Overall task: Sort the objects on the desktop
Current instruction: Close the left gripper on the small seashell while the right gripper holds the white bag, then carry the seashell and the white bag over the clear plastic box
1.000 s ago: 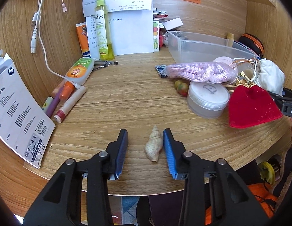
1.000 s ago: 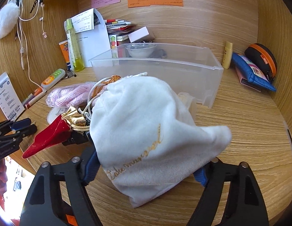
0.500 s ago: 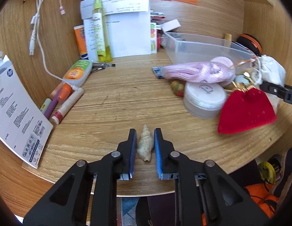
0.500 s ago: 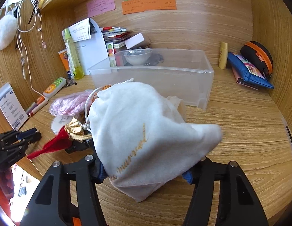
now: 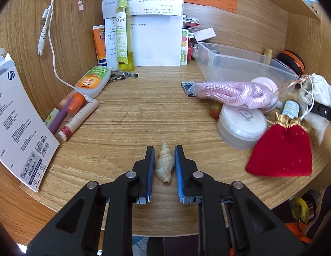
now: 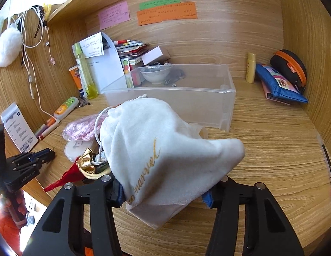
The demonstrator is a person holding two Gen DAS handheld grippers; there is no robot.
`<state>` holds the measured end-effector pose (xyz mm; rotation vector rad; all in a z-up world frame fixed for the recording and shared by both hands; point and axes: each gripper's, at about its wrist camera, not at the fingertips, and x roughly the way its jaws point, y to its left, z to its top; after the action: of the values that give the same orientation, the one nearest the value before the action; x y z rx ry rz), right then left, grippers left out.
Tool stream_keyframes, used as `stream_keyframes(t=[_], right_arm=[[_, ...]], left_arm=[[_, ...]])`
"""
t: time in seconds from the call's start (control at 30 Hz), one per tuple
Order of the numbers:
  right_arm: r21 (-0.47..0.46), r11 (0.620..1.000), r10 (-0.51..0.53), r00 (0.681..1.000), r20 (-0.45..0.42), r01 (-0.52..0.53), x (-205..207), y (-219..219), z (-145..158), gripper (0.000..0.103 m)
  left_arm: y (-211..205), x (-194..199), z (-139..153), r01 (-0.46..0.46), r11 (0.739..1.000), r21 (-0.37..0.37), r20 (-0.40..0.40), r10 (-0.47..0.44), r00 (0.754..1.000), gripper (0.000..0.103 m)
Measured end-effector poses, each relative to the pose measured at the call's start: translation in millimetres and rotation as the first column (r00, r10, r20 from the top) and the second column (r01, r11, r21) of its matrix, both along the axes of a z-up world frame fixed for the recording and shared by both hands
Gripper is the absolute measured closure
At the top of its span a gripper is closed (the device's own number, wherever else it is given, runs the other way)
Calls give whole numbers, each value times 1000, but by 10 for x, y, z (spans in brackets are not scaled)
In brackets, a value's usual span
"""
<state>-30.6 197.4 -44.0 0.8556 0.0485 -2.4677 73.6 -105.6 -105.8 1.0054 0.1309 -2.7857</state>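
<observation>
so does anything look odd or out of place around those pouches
Yes: the white drawstring pouch in the right gripper has its cord snagged around the red pouch's gold neck, so the red one trails along, tilted at the desk edge.

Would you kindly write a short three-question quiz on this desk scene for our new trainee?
1. True or false: the left tool is closed on the small cream spiral seashell.
2. What does the right tool grip? A) the red velvet pouch B) the white velvet drawstring pouch with gold lettering C) the pink braided rope bundle
3. Fill in: in the right wrist view, the small white bowl sits behind the clear plastic ____.

Key: 1 true; 2 B; 3 bin.
</observation>
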Motion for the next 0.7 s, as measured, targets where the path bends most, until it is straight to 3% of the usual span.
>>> stream_keyframes(t=[0.7], right_arm=[[20, 1000, 6, 998, -69, -5, -216, 3, 280, 55]], left_arm=[[13, -259, 324, 29, 999, 29, -86, -26, 996, 85]])
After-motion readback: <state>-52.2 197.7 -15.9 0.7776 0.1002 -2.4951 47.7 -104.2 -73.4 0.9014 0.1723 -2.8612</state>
